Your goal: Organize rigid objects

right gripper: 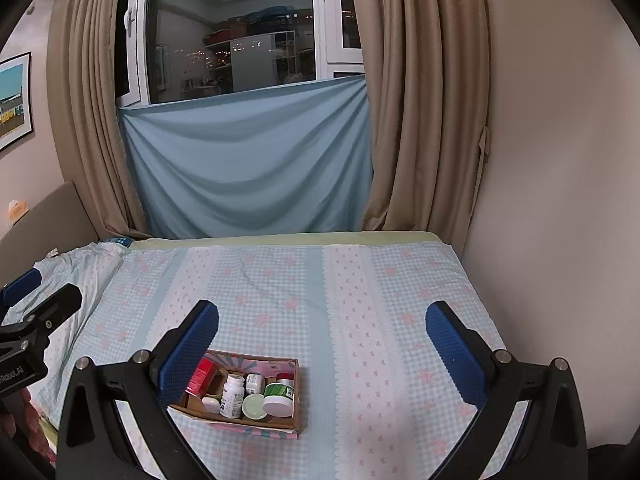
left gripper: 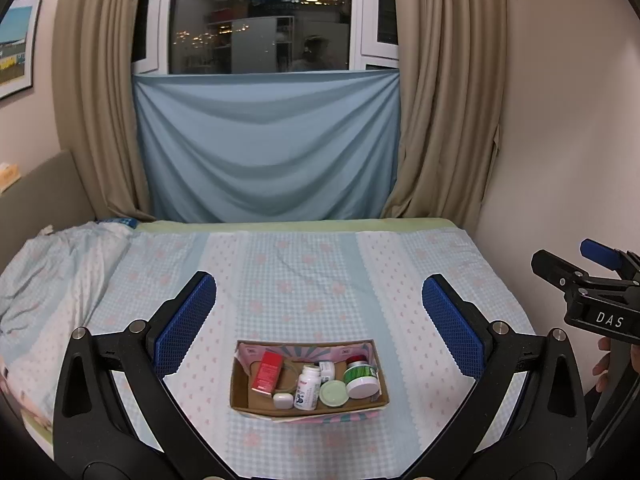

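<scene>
Blue cloth (left gripper: pixel 268 144) hangs at 12 o'clock between beige curtains (left gripper: pixel 96 100); framed picture (left gripper: pixel 16 44) at 10 o'clock.

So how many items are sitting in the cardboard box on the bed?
At least 7 in the shallow cardboard box: red carton left, small white case, white pill bottle, smaller white bottle behind, pale green round lid, green-labelled white-lidded jar, red-capped jar. More may be hidden.

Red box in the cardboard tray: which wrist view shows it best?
The left wrist view. There the red box leans in full sight at the left end of the cardboard tray. In the right wrist view, the right gripper's left finger covers part of it.
</scene>
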